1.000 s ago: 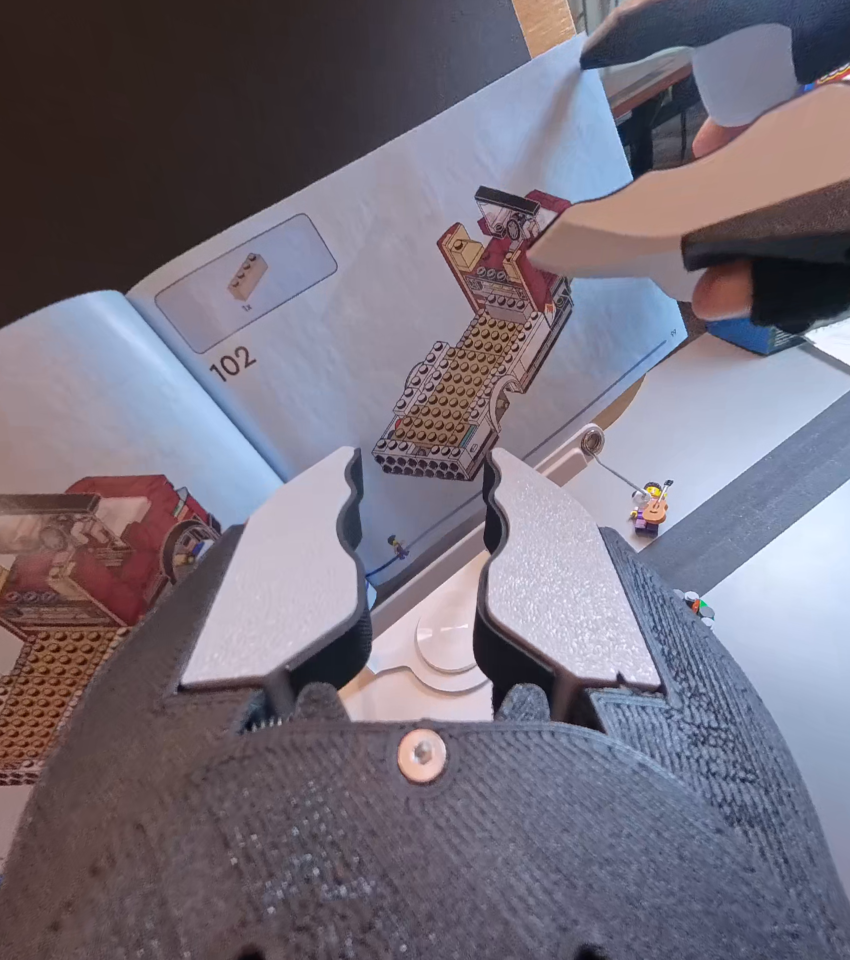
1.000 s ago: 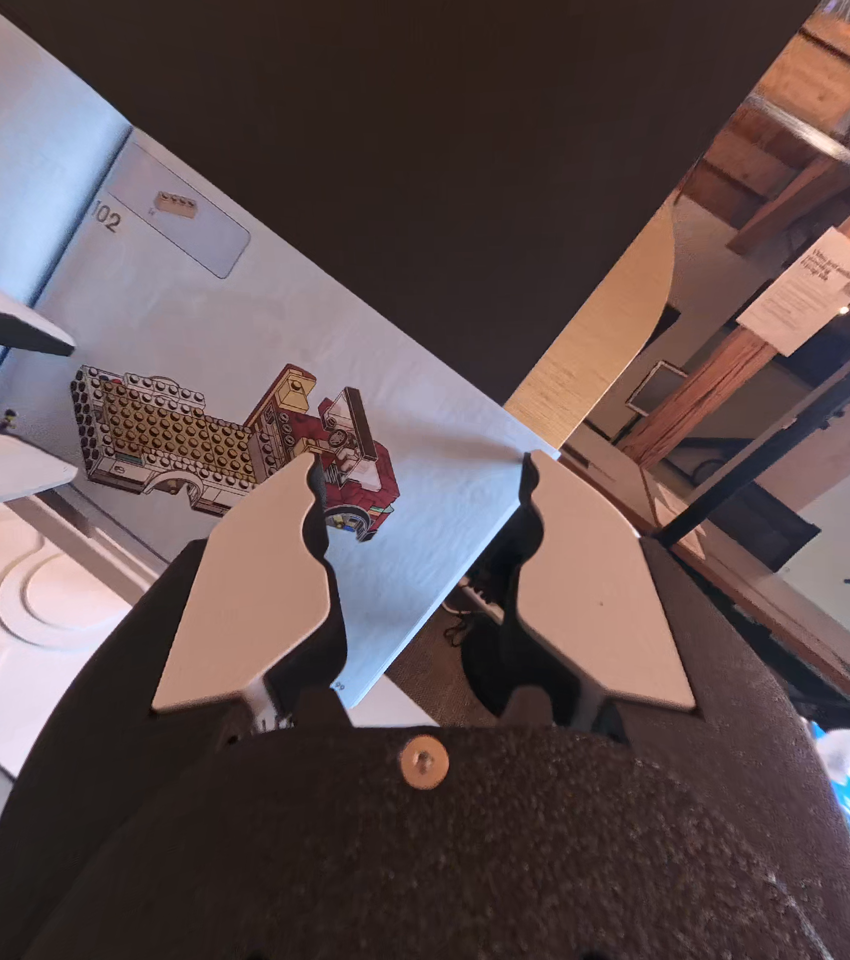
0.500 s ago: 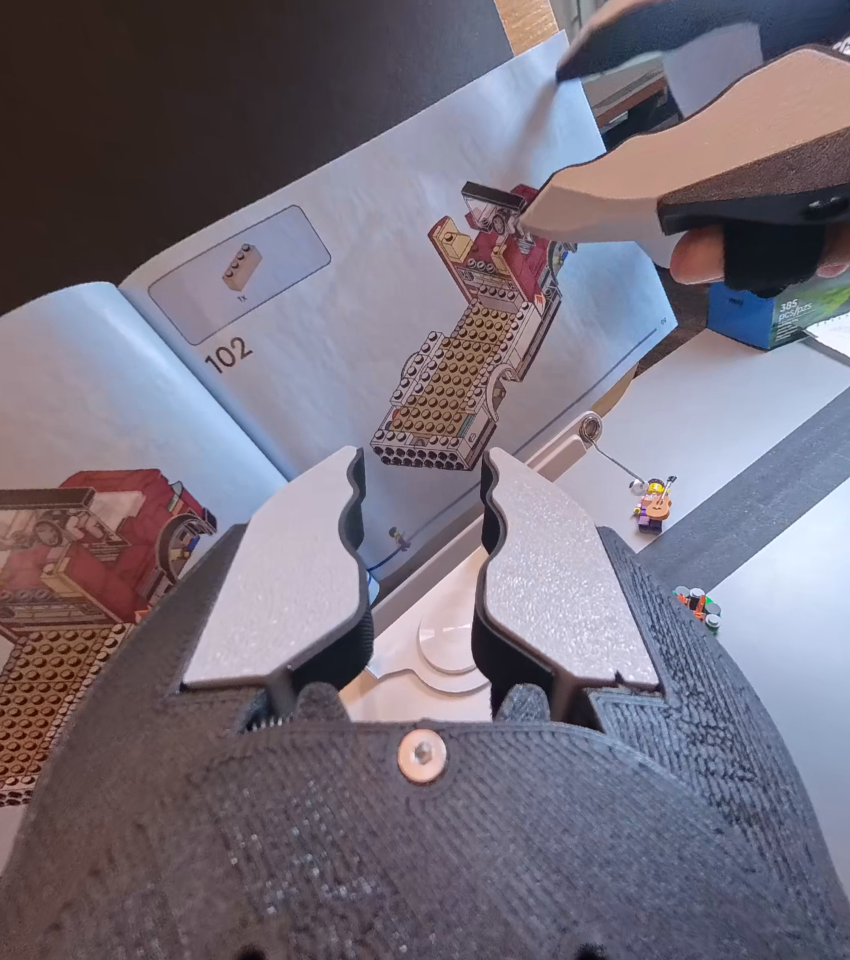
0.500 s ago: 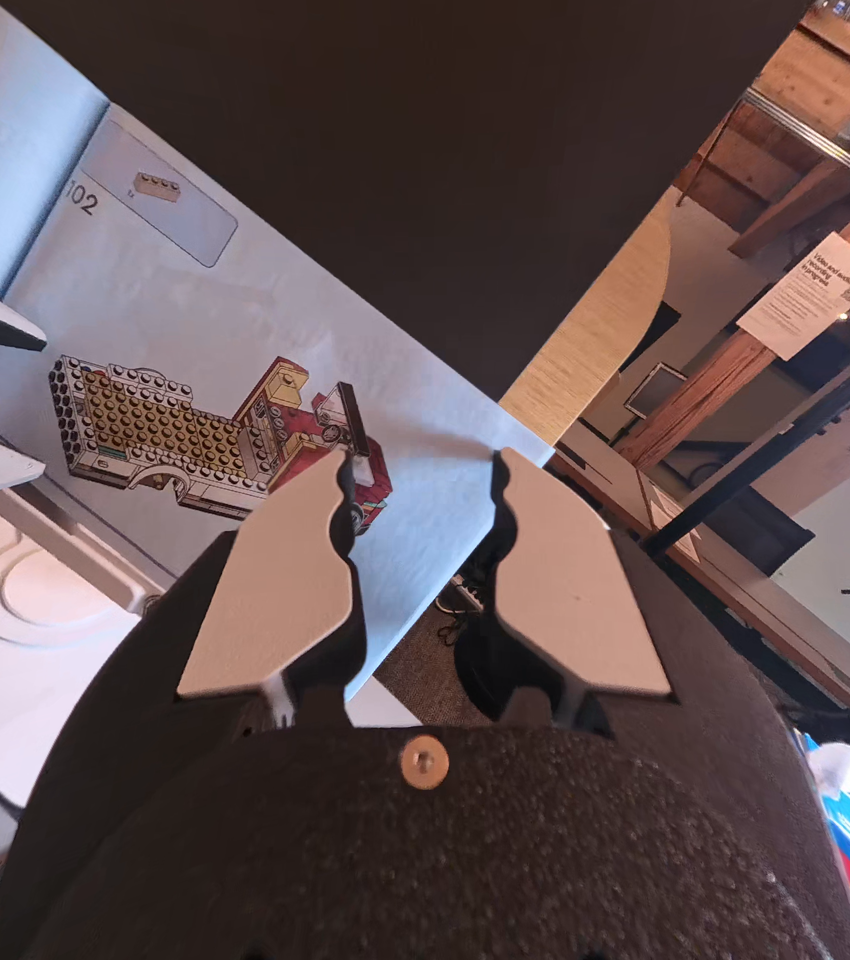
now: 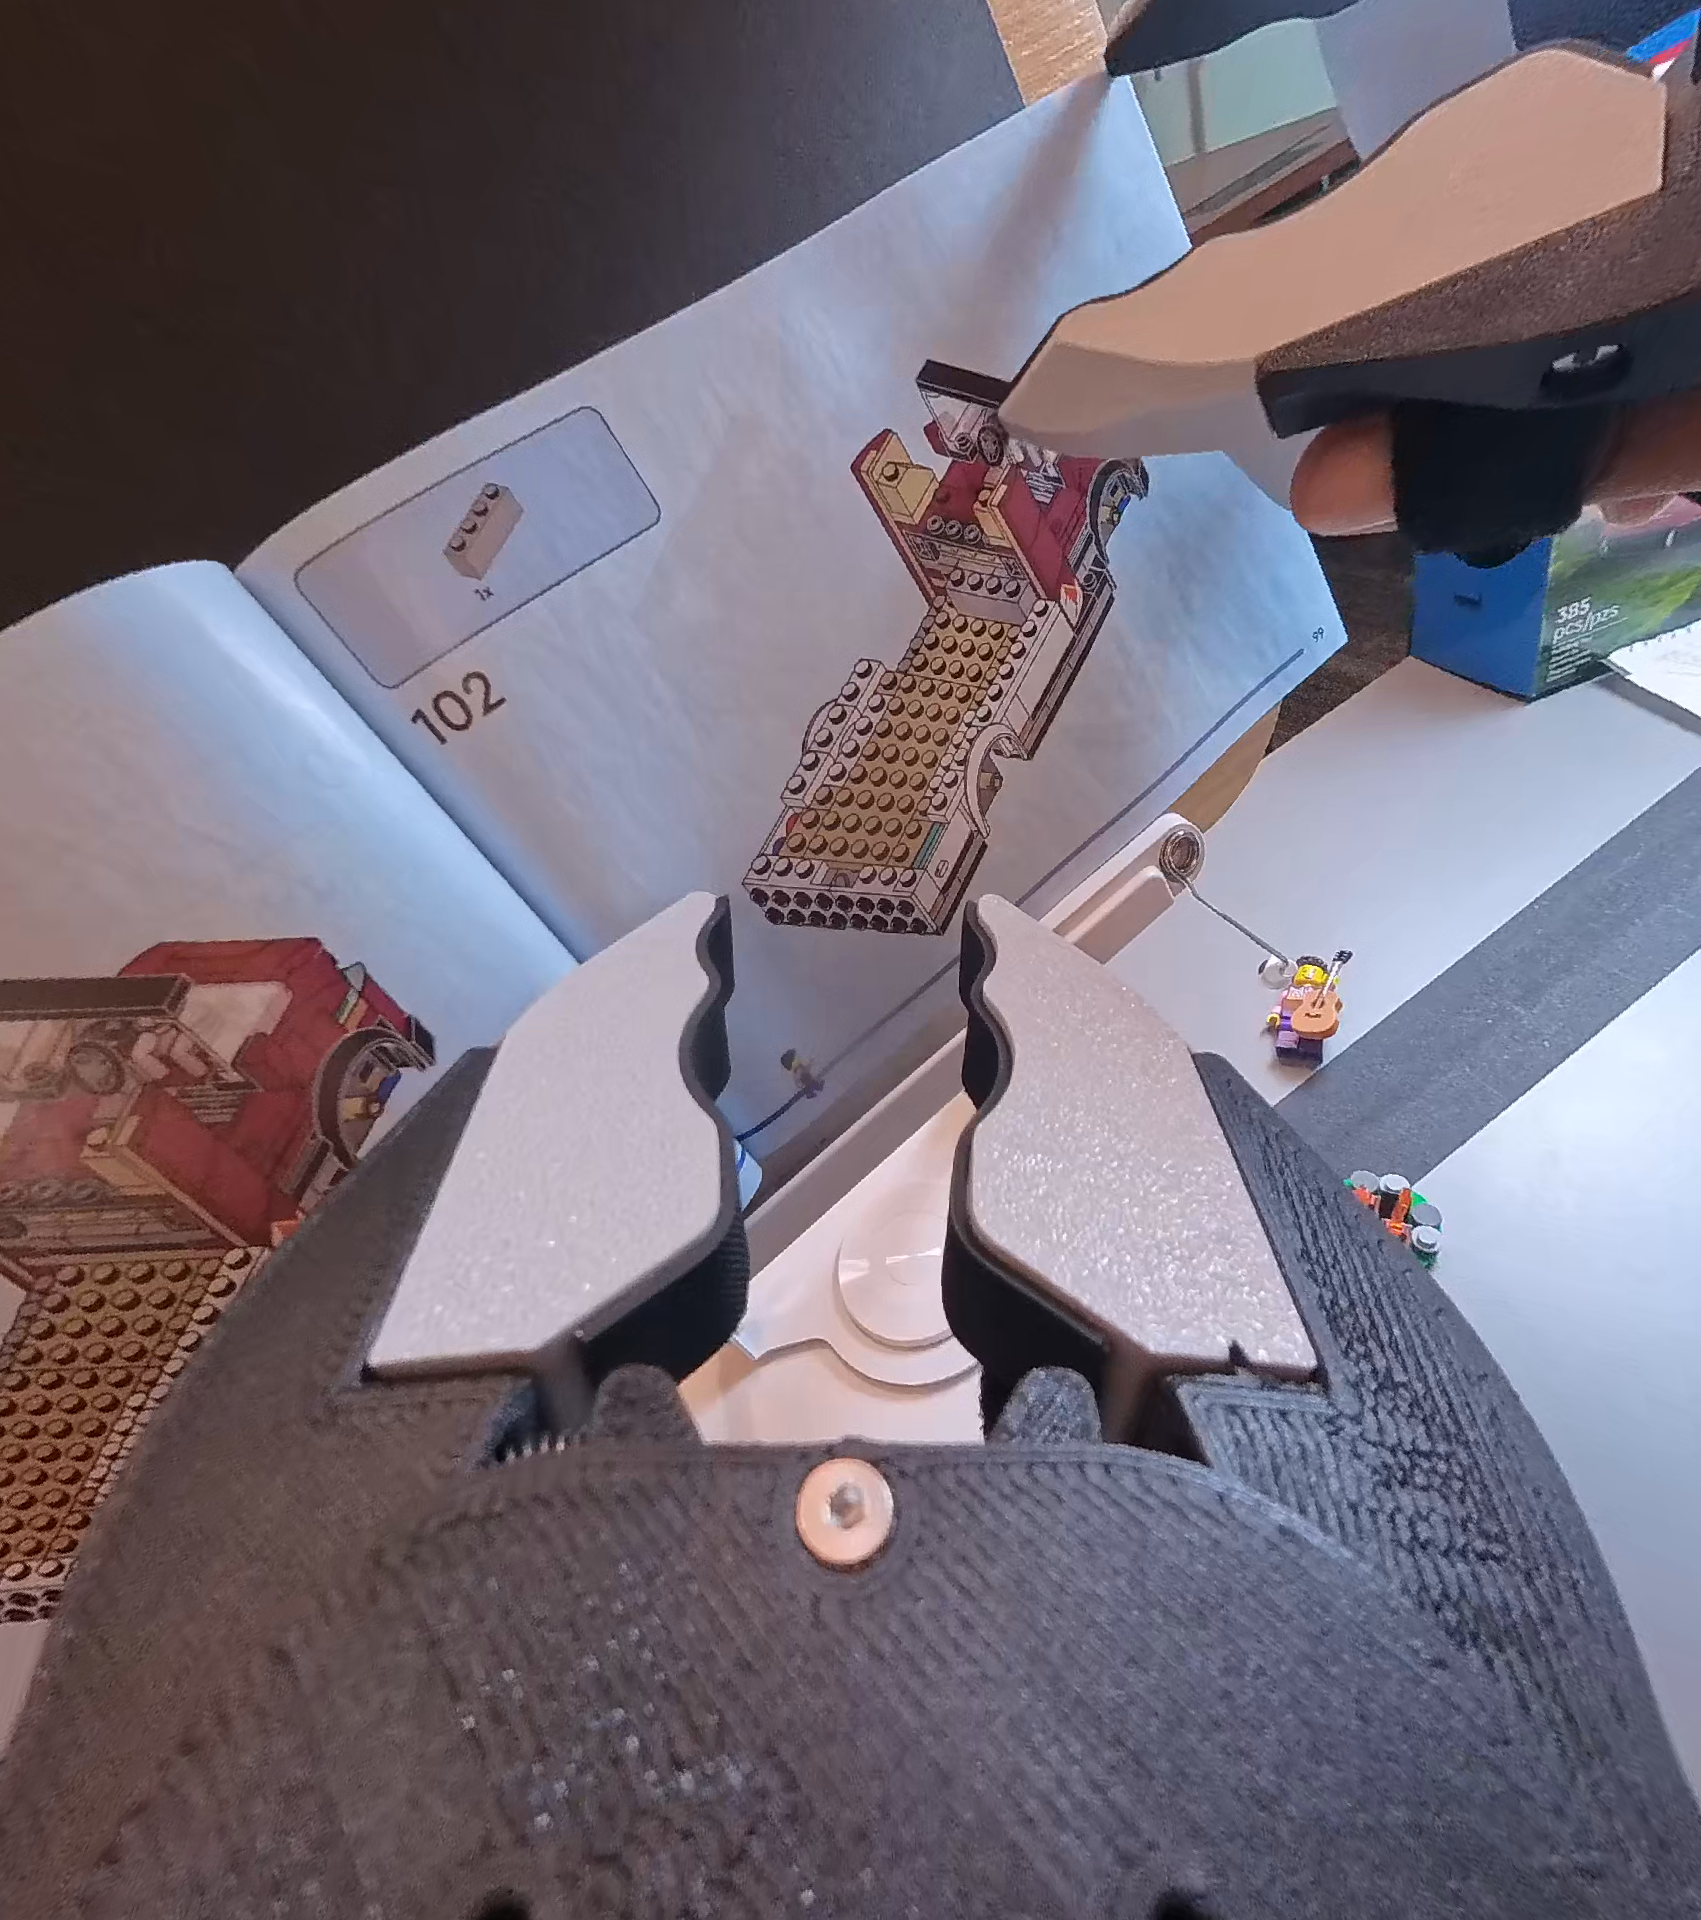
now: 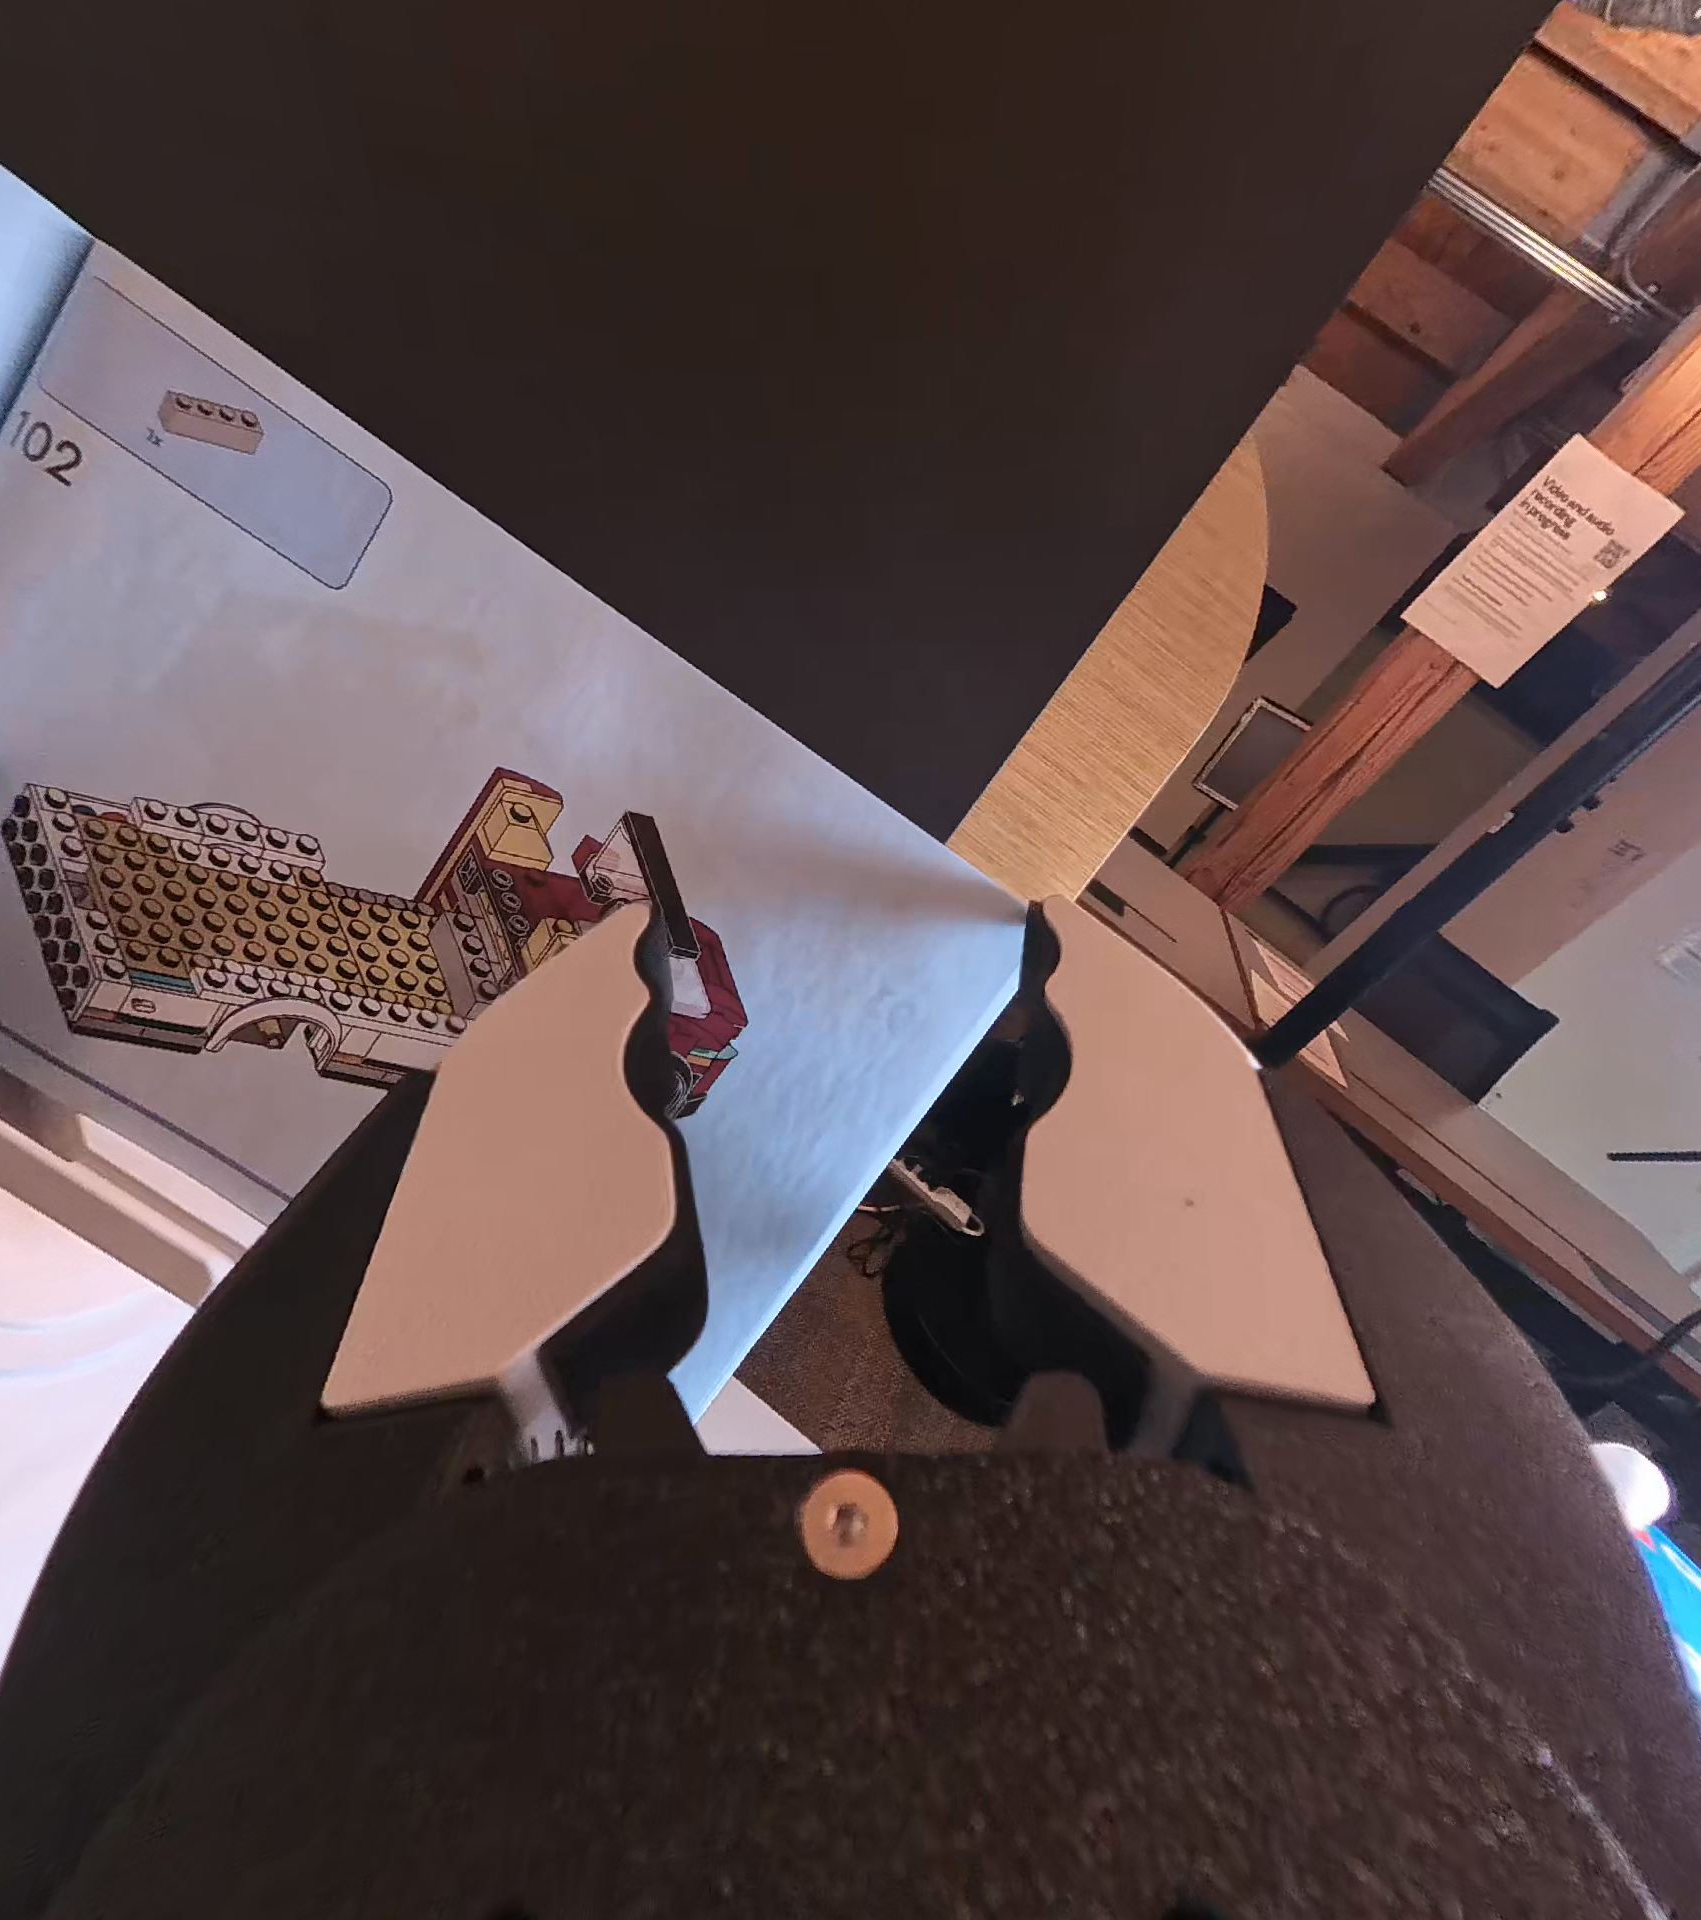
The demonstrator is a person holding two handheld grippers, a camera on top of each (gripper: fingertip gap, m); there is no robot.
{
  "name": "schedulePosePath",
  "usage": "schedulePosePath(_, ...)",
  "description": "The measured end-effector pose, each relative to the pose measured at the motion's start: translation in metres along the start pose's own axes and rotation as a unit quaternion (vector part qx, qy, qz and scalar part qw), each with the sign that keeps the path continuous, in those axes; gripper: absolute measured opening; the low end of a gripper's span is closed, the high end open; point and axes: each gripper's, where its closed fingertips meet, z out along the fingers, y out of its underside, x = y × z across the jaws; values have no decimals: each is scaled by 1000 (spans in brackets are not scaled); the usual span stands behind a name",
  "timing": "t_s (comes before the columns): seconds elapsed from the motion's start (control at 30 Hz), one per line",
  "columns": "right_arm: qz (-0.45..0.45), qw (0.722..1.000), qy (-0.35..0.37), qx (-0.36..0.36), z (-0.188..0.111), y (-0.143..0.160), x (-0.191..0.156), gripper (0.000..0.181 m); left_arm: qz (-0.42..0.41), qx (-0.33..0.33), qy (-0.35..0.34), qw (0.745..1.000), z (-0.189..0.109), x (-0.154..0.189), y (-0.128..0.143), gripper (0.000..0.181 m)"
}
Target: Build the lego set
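1. Open, pale-blue paper instruction booklet [image 5: 617, 540] stood propped on a white plastic stand [image 5: 887, 1288] at the grey desk [image 5: 1604, 1195] edge.
2. Left gripper [image 5: 841, 920] – fingers apart, empty, near the booklet's lower edge.
3. Right gripper [image 6: 841, 914] – fingers apart around the page's outer corner, contact unclear.
4. Small guitar-holding minifigure [image 5: 1305, 1013] stood beside the stand.

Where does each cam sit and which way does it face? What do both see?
Left wrist view: rides the left gripper, open, facing the open light-blue instruction booklet on a white stand; right gripper and a gloved hand show top right.
Right wrist view: rides the right gripper, open, straddling the booklet's right page edge, wooden-beamed room behind; left gripper's fingertips at left edge.
Shared: the booklet, the stand, both grippers.
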Motion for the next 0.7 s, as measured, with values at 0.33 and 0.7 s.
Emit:
schedulePosePath(0.33, 6, 1000, -12, -16, 1, 6, -2, 34, 0, 2, 2, 1000, 0, 2, 0, 42)
schedulePosePath(0.7, -16, 1000, -9, -17, 1, 6, 2, 42, -2, 5, 3, 1000, 0, 2, 0, 41)
